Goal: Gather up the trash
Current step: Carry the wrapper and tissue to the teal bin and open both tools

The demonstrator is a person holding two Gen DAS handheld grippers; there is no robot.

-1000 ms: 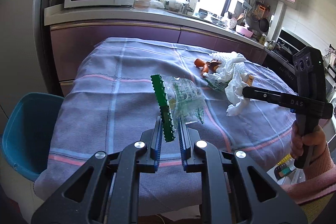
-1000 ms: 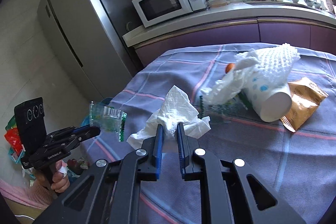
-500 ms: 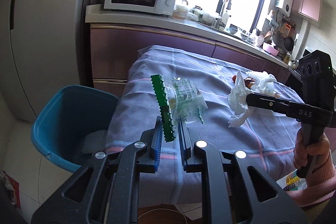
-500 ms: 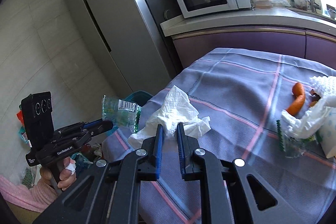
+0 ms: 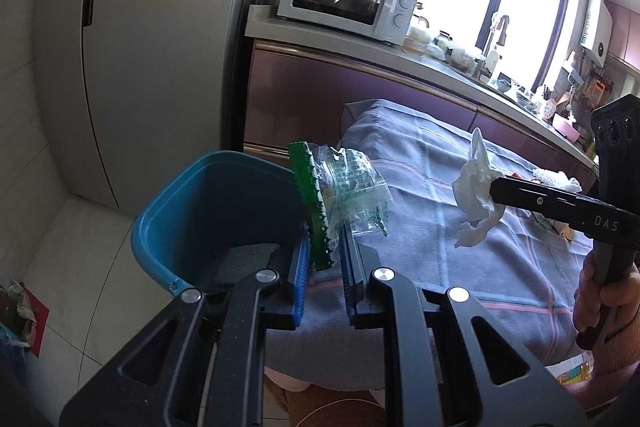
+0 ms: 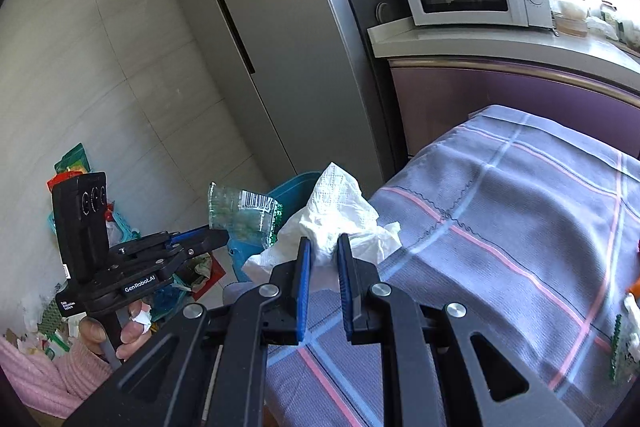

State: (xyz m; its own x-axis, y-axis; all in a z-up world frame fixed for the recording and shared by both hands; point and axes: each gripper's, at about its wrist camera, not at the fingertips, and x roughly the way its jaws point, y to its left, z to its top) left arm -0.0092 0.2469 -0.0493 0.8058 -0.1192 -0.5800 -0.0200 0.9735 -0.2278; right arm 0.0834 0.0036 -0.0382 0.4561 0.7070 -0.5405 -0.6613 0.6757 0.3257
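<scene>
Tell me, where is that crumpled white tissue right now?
The white tissue is pinched in the right gripper, held up near the table's corner, right of the blue bin.

The left gripper (image 5: pixel 325 263) points toward 12 o'clock in its own view, its blue-lined jaws drawn in close and clamping a thin edge between them. In the right wrist view it sits at 9 o'clock, level, gripped from below by a hand (image 6: pixel 114 333) in a pink sleeve. The right gripper (image 6: pixel 323 269) has its jaws pinched together likewise; the left view shows it at 3 o'clock, held by the right hand (image 5: pixel 604 301).
</scene>
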